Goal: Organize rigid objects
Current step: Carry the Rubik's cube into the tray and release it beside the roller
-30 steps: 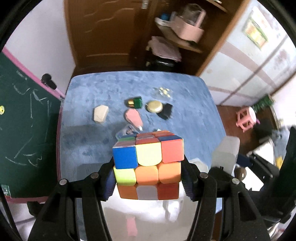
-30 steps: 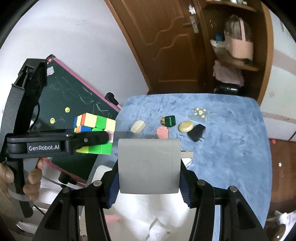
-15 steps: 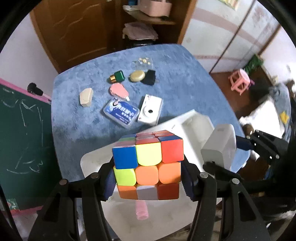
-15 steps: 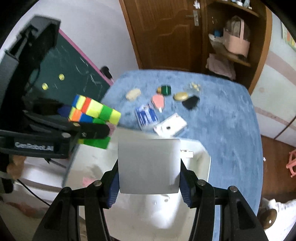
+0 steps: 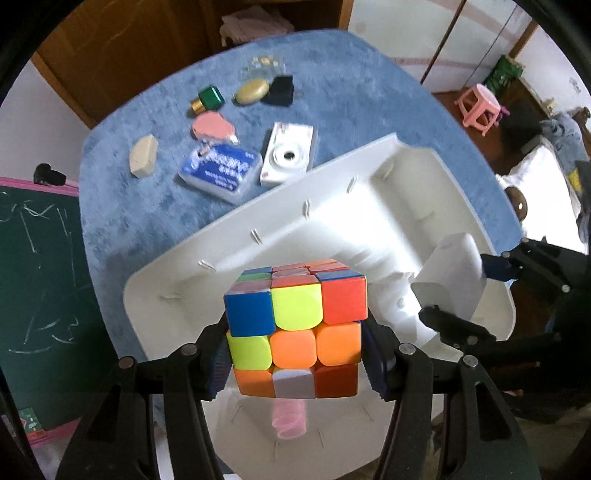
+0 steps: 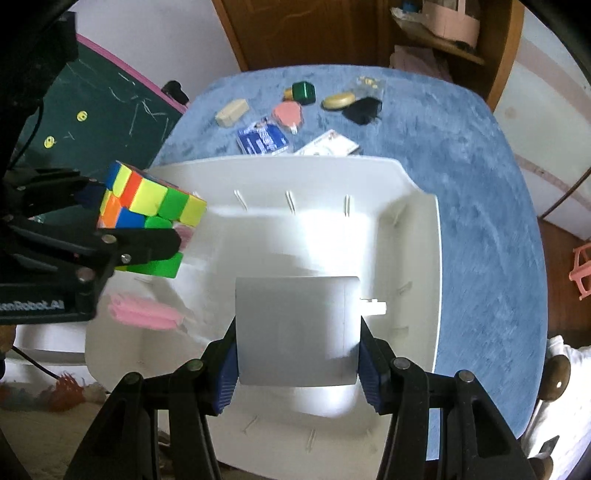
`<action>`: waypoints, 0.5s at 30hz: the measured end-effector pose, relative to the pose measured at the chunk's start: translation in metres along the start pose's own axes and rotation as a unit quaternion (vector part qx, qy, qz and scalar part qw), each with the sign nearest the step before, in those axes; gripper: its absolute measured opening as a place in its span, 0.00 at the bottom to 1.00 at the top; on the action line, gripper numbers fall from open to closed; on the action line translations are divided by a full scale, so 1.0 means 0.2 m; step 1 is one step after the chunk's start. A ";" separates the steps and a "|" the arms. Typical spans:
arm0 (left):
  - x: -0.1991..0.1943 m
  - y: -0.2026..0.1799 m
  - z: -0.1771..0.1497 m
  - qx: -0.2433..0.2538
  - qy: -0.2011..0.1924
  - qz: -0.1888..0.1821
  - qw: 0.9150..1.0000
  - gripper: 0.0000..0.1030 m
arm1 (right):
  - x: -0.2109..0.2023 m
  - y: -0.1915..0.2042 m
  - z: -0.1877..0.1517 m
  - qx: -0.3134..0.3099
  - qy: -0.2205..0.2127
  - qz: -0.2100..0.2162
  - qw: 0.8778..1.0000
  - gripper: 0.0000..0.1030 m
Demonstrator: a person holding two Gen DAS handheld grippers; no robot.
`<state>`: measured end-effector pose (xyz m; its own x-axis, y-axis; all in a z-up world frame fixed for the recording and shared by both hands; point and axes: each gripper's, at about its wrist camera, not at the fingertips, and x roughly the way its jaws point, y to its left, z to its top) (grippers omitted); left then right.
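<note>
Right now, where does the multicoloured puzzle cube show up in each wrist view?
Left wrist: multicoloured puzzle cube at bottom centre, clamped between the left gripper fingers.
Right wrist: cube at the left edge, held over the white plastic tray.
Shared landmark: blue rectangular packet on the blue table beyond the tray.

A desk [image 6: 480,184] covered in blue cloth stands before a brown wooden door [image 6: 314,33]. Beside the door, an open wooden shelf [image 6: 443,40] holds a pink basket [image 6: 448,18]. A green chalkboard [image 5: 37,258] with a pink frame leans left; a pink stool [image 5: 480,107] sits on the floor right.
</note>
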<state>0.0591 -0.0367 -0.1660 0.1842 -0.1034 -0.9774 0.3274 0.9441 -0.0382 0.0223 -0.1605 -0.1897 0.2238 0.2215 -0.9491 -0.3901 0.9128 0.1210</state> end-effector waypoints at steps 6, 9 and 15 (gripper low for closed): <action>0.13 -0.03 -0.01 0.015 0.030 0.006 0.999 0.61 | 0.07 0.03 -0.04 -0.011 0.021 -0.007 1.000 0.54; 0.17 -0.04 -0.01 0.022 0.041 0.006 0.999 0.61 | 0.10 0.03 -0.06 -0.009 0.031 -0.004 0.999 0.54; 0.22 -0.05 -0.02 0.033 0.052 0.010 0.998 0.61 | 0.16 0.02 -0.07 -0.003 0.052 -0.010 0.999 0.54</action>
<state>0.0600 -0.0497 -0.2099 0.0962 -0.0479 -0.9942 0.3855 0.9227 -0.0072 0.0153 -0.1537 -0.2240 0.1380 0.1666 -0.9763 -0.3924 0.9143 0.1006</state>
